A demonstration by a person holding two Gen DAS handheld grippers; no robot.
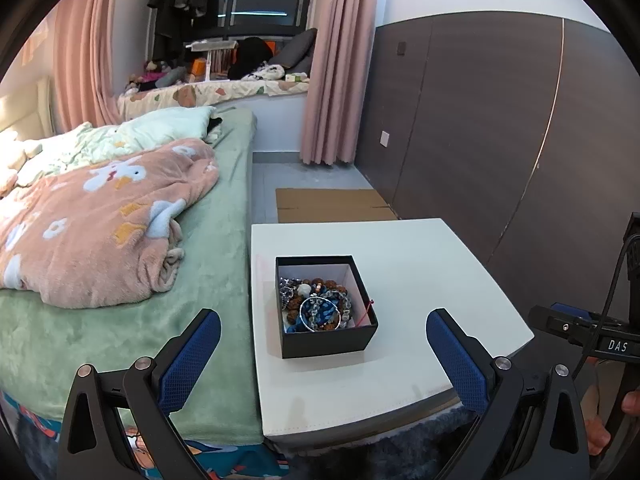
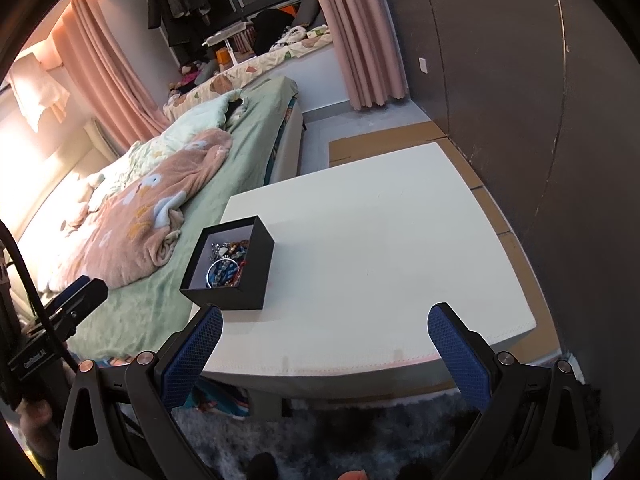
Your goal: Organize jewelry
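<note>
Left wrist view: black jewelry box (image 1: pixel 326 336) sits upright, seemingly squarish; both tools spread, empty.

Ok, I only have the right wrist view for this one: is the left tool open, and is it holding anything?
Observer: The left tool is open and empty, with the black box ahead between its fingers.
Operator: What sits on top inside the box?
Observer: A silver bangle lies on top of blue beads.
Operator: Anything hanging out?
Observer: A red cord lies across the rim on the side away from the bed.
</note>
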